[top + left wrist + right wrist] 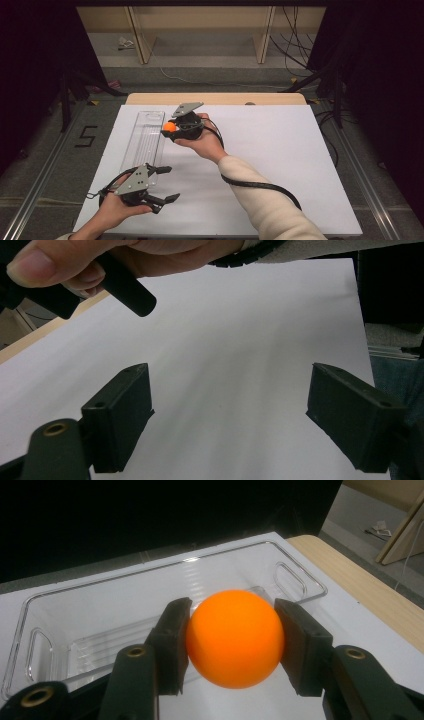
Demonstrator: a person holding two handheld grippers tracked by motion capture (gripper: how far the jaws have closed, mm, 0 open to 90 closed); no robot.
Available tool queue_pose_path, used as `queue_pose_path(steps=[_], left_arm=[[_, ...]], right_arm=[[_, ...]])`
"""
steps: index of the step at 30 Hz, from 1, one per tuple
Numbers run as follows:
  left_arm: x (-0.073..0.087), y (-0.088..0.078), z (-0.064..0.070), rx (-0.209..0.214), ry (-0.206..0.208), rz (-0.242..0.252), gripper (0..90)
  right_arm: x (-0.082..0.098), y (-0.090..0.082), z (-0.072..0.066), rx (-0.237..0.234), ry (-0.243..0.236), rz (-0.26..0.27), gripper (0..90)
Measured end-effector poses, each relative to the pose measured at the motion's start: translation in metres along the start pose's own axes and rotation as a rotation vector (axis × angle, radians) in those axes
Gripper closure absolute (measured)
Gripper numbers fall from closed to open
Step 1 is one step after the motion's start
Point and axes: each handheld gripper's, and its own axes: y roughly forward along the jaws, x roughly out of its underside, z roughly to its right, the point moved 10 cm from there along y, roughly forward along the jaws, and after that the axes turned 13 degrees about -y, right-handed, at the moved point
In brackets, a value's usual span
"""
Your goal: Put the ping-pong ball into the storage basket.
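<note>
Ball point(234, 638) time: the orange ball sits pinched between the two black jaws of the right gripper point(172, 127), up in the air just beside the far end of the clear tray point(131, 150). The step in hand looks like carrying the ball to the tray. Next, the hand likely needs to move a bit over the tray, go down low, and only then let the jaws spread, so the round ball does not bounce or roll out. The tray is long, see-through, with ridges on its floor point(107, 647) and a handle hole at each end, and it looks empty. The left gripper point(164, 184) waits near the tray's close end, its jaws spread wide, holding nothing over the white table point(240, 340).
</note>
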Motion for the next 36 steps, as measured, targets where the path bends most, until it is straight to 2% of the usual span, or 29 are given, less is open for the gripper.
queue_pose_path(steps=[36], left_arm=[[0.001,0.001,0.000,-0.002,0.007,-0.008,17.6]], right_arm=[[-0.009,0.015,-0.007,-0.024,-0.008,-0.001,51.5]])
